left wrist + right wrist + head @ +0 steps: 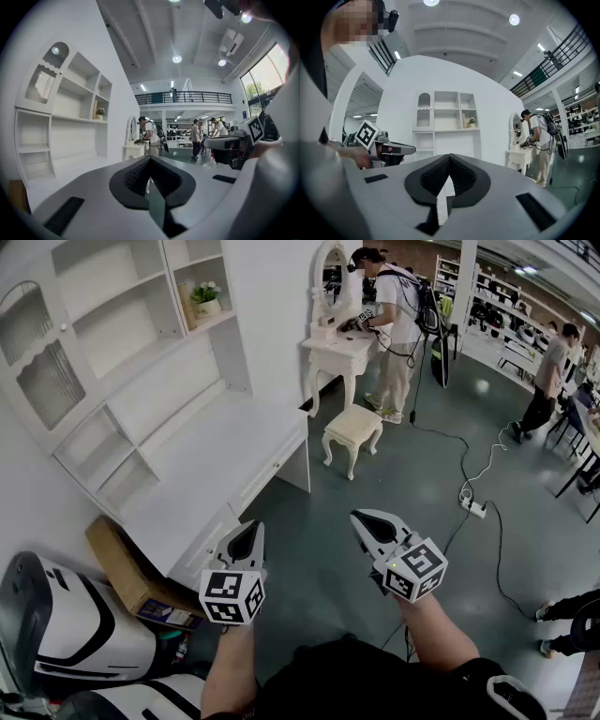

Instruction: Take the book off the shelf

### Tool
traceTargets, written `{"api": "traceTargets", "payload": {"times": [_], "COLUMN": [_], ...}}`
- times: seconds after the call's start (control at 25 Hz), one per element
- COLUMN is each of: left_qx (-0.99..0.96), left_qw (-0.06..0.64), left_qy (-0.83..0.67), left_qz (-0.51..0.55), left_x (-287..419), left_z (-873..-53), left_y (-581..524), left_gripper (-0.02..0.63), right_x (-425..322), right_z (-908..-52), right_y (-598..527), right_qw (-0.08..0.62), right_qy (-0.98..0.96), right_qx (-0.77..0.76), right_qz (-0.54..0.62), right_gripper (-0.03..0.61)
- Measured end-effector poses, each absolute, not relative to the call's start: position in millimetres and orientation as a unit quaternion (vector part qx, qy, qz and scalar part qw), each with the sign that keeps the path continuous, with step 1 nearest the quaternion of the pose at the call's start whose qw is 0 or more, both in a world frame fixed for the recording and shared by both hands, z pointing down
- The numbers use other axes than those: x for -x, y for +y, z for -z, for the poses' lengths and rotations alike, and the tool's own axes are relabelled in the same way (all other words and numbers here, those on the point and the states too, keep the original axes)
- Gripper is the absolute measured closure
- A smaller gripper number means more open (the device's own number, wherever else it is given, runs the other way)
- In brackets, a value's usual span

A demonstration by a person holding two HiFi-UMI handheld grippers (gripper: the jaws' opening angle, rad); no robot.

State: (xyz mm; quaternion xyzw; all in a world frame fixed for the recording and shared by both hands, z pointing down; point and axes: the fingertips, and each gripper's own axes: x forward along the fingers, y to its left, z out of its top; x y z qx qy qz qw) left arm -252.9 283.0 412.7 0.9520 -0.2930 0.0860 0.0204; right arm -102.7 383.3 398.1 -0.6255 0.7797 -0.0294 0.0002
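Left gripper [249, 531]: your jaws are clenched, nothing between them.
Right gripper [366, 521]: clenched too, empty.
Book [187, 306]: upright in shelf unit [141, 390], far ahead-left of both your tools, beside potted plant [206, 300].

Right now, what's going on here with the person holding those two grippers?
A person holds a gripper in each hand, out over the floor and short of the white shelf unit. The left gripper and the right gripper are both shut and empty. The book stands on an upper shelf beside a small potted plant, untouched. Farther back, another person works at a dressing table.
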Motion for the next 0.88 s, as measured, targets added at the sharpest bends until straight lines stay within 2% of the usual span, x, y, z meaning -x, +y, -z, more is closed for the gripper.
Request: {"api": "traceTargets", "payload": {"times": [0.28, 0.76, 0.8, 0.88], "left_qx": [-0.950, -0.954, -0.955, -0.956], "left_qw": [0.019, 0.013, 0.016, 0.022], "left_qy": [-0.300, -0.289, -0.285, -0.278], "left_qz": [-0.085, -0.082, -0.085, -0.090], "left_x": [249.0, 241.6, 240.3, 237.1], "left_z": [-415.5, -416.4, -417.3, -419.4], "left_y": [282.8, 289.1, 289.3, 290.1], "left_gripper": [0.607, 0.603, 0.598, 0.514], "right_x": [96.9, 88.3, 88.0, 86.9], "right_z": [-402.3, -406.8, -407.1, -406.6], "right_y": [388.1, 391.6, 390.8, 390.1], "right_qw": [-0.037, -0.029, -0.034, -0.037], "right_qy": [0.773, 0.775, 0.774, 0.774], "right_qx": [0.633, 0.631, 0.632, 0.632], "right_qz": [0.003, 0.019, 0.019, 0.019], "right_gripper": [0.565, 0.563, 0.563, 0.563]}}
